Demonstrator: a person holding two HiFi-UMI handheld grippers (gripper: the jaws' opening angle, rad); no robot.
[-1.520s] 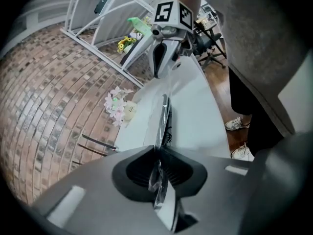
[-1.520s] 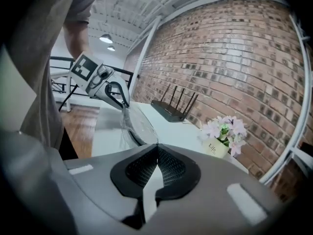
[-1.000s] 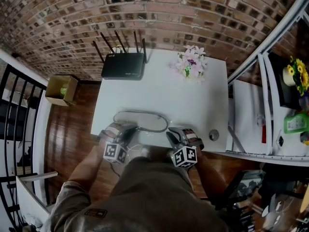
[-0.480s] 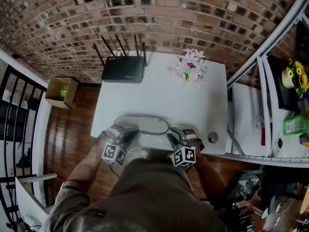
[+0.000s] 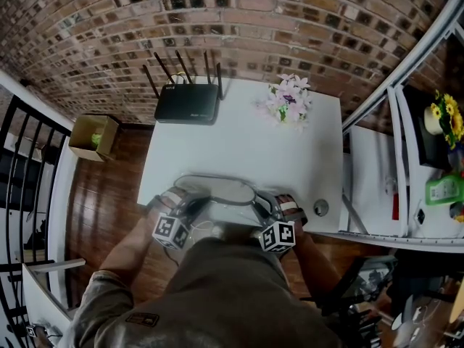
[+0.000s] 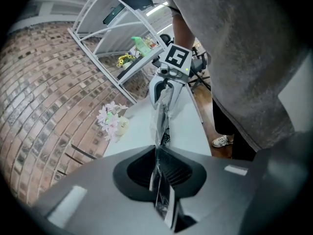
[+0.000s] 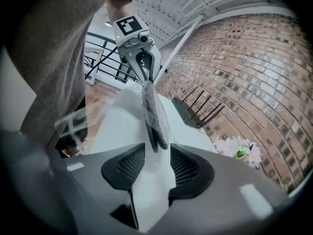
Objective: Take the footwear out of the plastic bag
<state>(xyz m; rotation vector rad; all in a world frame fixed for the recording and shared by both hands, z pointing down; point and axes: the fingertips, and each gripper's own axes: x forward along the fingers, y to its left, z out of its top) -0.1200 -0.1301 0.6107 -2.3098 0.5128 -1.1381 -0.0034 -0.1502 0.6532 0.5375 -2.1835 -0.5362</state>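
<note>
A clear plastic bag (image 5: 217,190) lies at the near edge of the white table (image 5: 239,140), stretched between my two grippers. Dark footwear (image 7: 152,115) shows inside it in the right gripper view. My left gripper (image 6: 157,168) is shut on one end of the bag (image 6: 160,112); in the head view that gripper (image 5: 190,203) is at the bag's left. My right gripper (image 7: 157,164) has just been opening its jaws. They now stand wide, with the bag's other end between them and the pads off it. In the head view the right gripper (image 5: 259,203) sits at the bag's right.
A black router (image 5: 186,101) with antennas and a bunch of flowers (image 5: 288,98) stand at the table's far side. A small round object (image 5: 321,207) lies near the right front corner. A metal shelf (image 5: 406,143) is at the right, a cardboard box (image 5: 92,136) on the floor at the left.
Both hands stay at the table's near edge. The bag between them looks a little fuller and paler than a second ago.
</note>
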